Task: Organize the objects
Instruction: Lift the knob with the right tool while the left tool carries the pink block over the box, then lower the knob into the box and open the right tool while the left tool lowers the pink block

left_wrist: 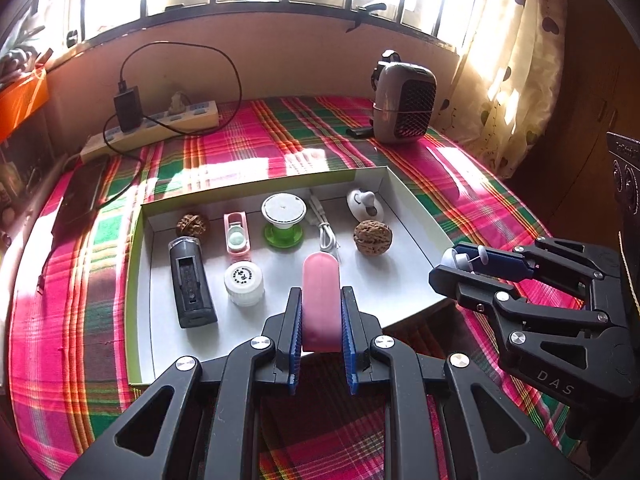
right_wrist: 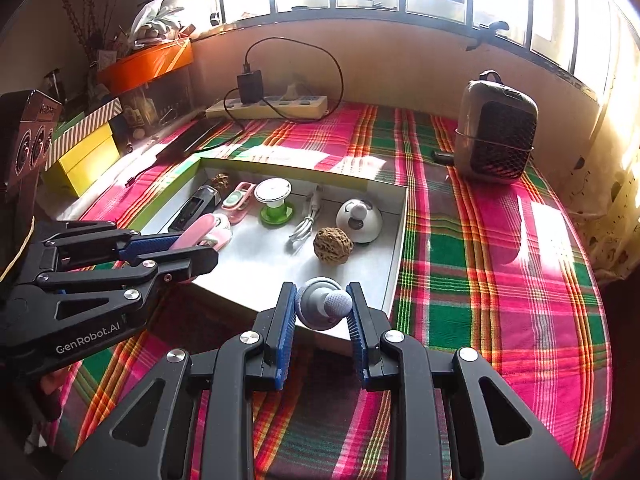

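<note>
Between my left fingers (left_wrist: 321, 312) I grip a pink case (left_wrist: 321, 300), and my right fingers (right_wrist: 323, 312) pinch a small grey knob-shaped gadget (right_wrist: 322, 304). Both hang over the near edge of the white tray (left_wrist: 416, 216), which holds two walnuts (left_wrist: 372, 237), a spool (left_wrist: 283, 218) and a jar (left_wrist: 243, 282) on the plaid cloth (left_wrist: 460, 176).

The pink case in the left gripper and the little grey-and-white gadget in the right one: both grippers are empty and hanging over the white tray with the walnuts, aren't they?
Not empty. The left wrist view shows the left gripper shut on the pink case, and the right wrist view shows the right gripper shut on the grey-and-white gadget. The rest holds: both hang over the white tray with the walnuts.
</note>
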Action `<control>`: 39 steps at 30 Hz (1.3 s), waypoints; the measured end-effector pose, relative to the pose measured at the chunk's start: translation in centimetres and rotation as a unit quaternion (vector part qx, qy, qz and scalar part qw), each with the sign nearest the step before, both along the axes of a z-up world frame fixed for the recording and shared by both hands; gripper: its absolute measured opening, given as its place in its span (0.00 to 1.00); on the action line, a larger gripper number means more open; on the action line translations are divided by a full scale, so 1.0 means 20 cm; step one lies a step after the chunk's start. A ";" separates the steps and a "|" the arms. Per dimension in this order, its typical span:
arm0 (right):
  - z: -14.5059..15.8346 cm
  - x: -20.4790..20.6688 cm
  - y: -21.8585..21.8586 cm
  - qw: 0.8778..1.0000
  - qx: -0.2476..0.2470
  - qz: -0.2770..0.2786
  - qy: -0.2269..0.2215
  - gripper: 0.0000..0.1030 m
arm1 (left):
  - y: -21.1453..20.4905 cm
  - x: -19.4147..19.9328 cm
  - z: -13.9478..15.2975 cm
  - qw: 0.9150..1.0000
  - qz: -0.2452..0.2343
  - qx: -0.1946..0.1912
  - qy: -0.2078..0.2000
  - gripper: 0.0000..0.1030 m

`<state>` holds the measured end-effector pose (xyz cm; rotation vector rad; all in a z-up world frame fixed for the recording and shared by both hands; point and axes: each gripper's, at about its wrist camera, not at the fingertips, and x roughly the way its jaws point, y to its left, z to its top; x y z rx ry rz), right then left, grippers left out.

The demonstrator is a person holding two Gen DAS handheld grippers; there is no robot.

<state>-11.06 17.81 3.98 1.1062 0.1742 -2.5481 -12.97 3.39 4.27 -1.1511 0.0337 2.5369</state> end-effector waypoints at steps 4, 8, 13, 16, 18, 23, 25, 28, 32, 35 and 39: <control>-0.02 -0.07 -0.02 1.000 0.003 0.008 -0.011 0.26 | 0.01 -0.07 -0.02 1.000 0.001 0.001 -0.007 0.15; -0.05 -0.13 -0.05 1.000 0.010 0.011 -0.021 0.26 | 0.02 -0.11 -0.05 1.000 0.001 -0.003 -0.013 0.15; -0.09 -0.20 -0.06 0.999 0.009 0.016 -0.040 0.26 | 0.02 -0.16 -0.08 1.000 0.000 -0.005 -0.023 0.15; -0.11 -0.21 -0.06 0.999 0.011 0.019 -0.048 0.26 | 0.02 -0.18 -0.10 1.000 -0.001 -0.007 -0.028 0.15; -0.13 -0.22 -0.06 0.998 0.013 0.019 -0.050 0.26 | 0.02 -0.19 -0.11 1.000 -0.001 -0.008 -0.030 0.15; -0.14 -0.23 -0.06 0.998 0.020 0.019 -0.056 0.26 | 0.03 -0.20 -0.12 0.999 -0.004 -0.010 -0.035 0.15; -0.15 -0.24 -0.07 0.998 0.026 0.019 -0.057 0.26 | 0.03 -0.21 -0.13 0.999 -0.003 -0.011 -0.036 0.15; -0.16 -0.25 -0.07 0.998 0.031 0.019 -0.059 0.26 | 0.03 -0.21 -0.14 0.999 -0.003 -0.013 -0.038 0.15; -0.16 -0.25 -0.08 0.997 0.036 0.020 -0.060 0.26 | 0.04 -0.22 -0.15 0.999 -0.004 -0.016 -0.044 0.15; -0.16 -0.26 -0.09 0.997 0.039 0.020 -0.061 0.26 | 0.04 -0.23 -0.16 0.999 -0.005 -0.017 -0.045 0.15; -0.16 -0.26 -0.09 0.997 0.042 0.019 -0.063 0.26 | 0.04 -0.23 -0.16 0.999 -0.005 -0.017 -0.045 0.15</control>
